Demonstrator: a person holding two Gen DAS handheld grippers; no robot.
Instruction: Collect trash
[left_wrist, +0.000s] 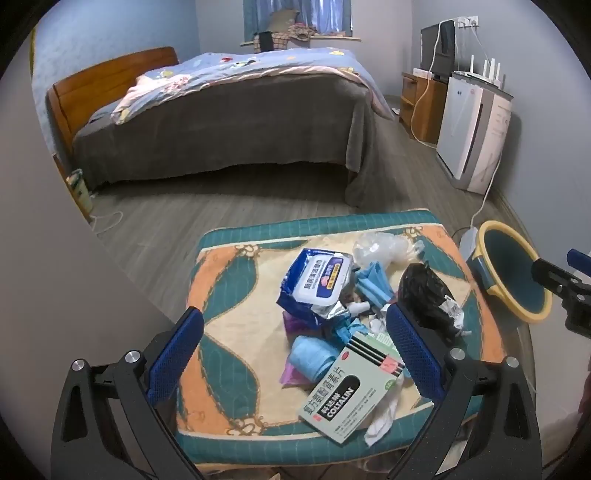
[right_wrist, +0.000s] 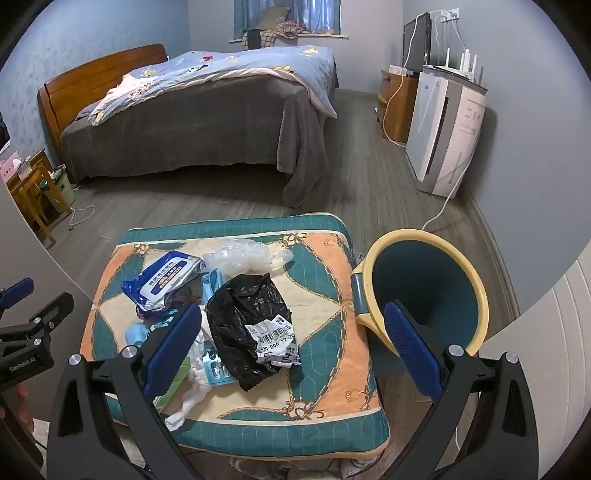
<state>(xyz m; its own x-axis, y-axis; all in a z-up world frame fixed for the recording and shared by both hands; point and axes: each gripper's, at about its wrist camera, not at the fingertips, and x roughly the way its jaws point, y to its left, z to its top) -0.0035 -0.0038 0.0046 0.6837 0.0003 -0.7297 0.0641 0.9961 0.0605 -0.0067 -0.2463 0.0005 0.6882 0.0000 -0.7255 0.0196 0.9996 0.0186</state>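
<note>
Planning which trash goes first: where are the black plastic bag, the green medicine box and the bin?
black plastic bag (right_wrist: 243, 325): right wrist view, crinkled middle.
green medicine box (left_wrist: 351, 387): left wrist view, printed face.
bin (right_wrist: 424, 236): right wrist view, yellow rim.

Home bedroom, made bed (left_wrist: 221, 110), curtained window (left_wrist: 295, 18), wood floor (right_wrist: 369, 177)

Open air above the trash pile (left_wrist: 343, 314); bin (right_wrist: 424, 288) mouth unobstructed beside the cushion (right_wrist: 325, 354).
</note>
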